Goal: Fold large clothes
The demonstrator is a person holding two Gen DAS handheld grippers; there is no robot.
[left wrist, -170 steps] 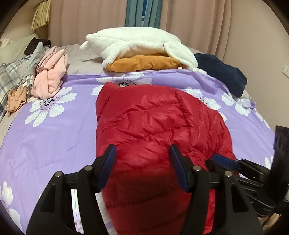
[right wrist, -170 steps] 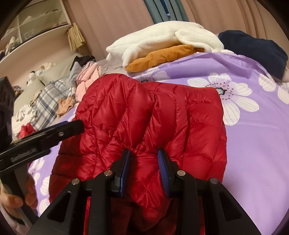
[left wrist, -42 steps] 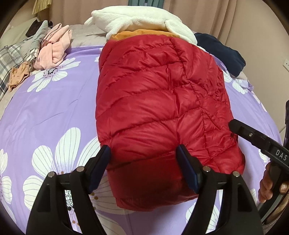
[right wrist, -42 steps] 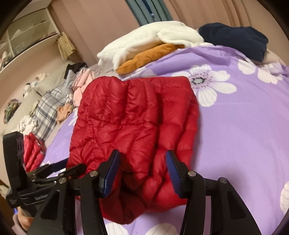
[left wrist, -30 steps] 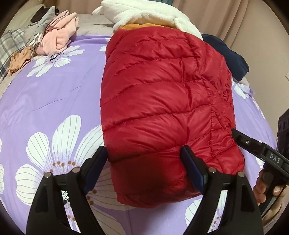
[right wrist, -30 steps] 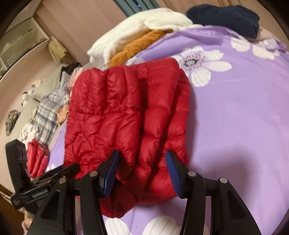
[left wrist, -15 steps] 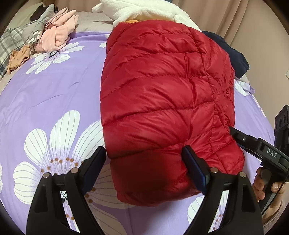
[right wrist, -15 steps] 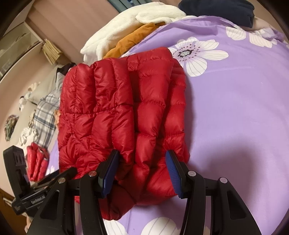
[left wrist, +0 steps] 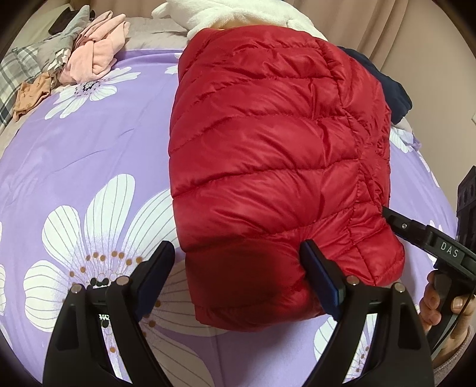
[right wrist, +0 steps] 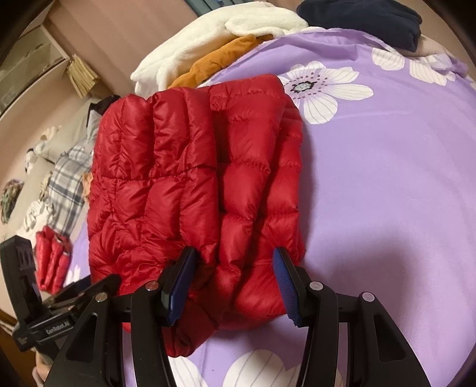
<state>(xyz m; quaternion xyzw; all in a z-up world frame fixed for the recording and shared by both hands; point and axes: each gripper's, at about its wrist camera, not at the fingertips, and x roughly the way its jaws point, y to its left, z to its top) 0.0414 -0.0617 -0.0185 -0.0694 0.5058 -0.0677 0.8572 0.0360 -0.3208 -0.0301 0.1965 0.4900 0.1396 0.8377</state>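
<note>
A red quilted down jacket (left wrist: pixel 267 154) lies folded into a thick block on the purple flowered bedsheet (left wrist: pixel 89 134). My left gripper (left wrist: pixel 236 247) stands open and wide over the jacket's near edge. Its left finger is clear of the cloth; the right finger overlaps it. In the right wrist view the jacket (right wrist: pixel 184 184) shows its puffed panels. My right gripper (right wrist: pixel 234 253) is open at about half width over the near right corner, with cloth bulging between the pads. A finger of the right gripper (left wrist: pixel 416 232) touches the jacket's right side, with a hand (left wrist: pixel 437 300) behind it.
A white fleece (right wrist: pixel 214 38) on an orange garment (right wrist: pixel 220 62) sits just beyond the jacket, with a navy garment (right wrist: pixel 366 20) at the far right. Pink clothes (left wrist: pixel 95 56) and plaid fabric (left wrist: pixel 17 68) lie far left. Another red quilted piece (right wrist: pixel 53 256) is off the bed's left side.
Several seconds ago the right gripper pinched a fold of the jacket; its jaws now stand wider. Both views have closed in on the jacket. Over the last second nothing moves noticeably.
</note>
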